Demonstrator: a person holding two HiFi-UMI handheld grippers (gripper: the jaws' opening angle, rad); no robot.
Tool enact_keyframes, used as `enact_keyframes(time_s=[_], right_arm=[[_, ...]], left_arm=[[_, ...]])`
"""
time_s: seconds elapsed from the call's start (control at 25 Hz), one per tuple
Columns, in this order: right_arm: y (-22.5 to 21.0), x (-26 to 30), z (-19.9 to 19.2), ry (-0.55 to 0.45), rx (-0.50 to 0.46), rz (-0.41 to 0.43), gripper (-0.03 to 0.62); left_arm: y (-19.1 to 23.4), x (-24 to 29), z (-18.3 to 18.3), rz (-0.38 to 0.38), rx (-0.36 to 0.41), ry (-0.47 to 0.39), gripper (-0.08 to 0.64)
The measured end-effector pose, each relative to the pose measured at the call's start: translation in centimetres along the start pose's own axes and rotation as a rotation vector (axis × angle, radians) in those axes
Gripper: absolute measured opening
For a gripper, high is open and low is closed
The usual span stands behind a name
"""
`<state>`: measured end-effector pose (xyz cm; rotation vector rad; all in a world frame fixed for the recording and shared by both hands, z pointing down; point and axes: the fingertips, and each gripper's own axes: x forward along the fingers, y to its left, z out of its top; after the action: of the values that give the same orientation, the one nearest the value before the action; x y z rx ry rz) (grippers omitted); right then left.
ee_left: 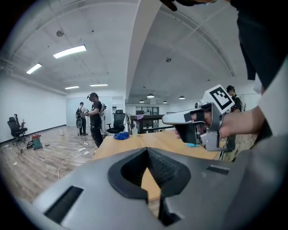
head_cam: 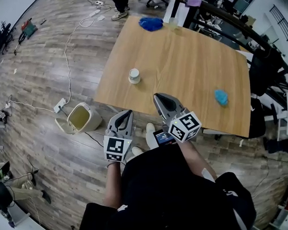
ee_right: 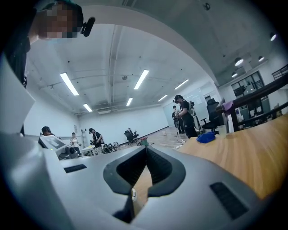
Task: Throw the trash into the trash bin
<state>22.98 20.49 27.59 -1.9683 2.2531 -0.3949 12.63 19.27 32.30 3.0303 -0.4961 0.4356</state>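
Observation:
On the wooden table [head_cam: 189, 63] lie a dark blue crumpled piece [head_cam: 151, 23] at the far edge, a light blue crumpled piece [head_cam: 221, 97] near the right front, and a small white cup-like thing [head_cam: 134, 75] near the left front. A cream trash bin [head_cam: 80, 118] with its lid open stands on the floor, left of the table's near corner. My left gripper [head_cam: 127, 112] hangs just off the table's front edge, shut and empty [ee_left: 147, 149]. My right gripper [head_cam: 158, 96] reaches over the front edge, jaws together with nothing in them [ee_right: 146, 148].
White cables and a power strip [head_cam: 59, 106] run over the wood floor left of the bin. Black desks and chairs [head_cam: 269, 60] crowd the right side. Other people [ee_left: 95, 117] stand beyond the table's far end.

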Motion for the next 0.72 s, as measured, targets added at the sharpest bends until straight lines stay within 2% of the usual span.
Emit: enact_keyframes(time_s=[0.2, 0.32, 0.52, 0.72], right_arm=[[-4.3, 1.9, -0.6, 0.024, 0.023, -0.020, -0.002], [-7.5, 2.8, -1.8, 0.062, 0.062, -0.047, -0.002], [-11.3, 4.9, -3.4, 0.101, 0.132, -0.057, -0.002], [-14.7, 7.0, -4.8, 0.118, 0.202, -0.061, -0.002]], left_arm=[[3.3, 5.8, -1.1, 0.025, -0.032, 0.051, 0.016], [4.5, 10.2, -2.9, 0.015, -0.062, 0.122, 0.154], [8.0, 17.3, -7.4, 0.027, -0.128, 0.220, 0.289], [12.0, 24.6, -10.4, 0.064, -0.132, 0.303, 0.327]])
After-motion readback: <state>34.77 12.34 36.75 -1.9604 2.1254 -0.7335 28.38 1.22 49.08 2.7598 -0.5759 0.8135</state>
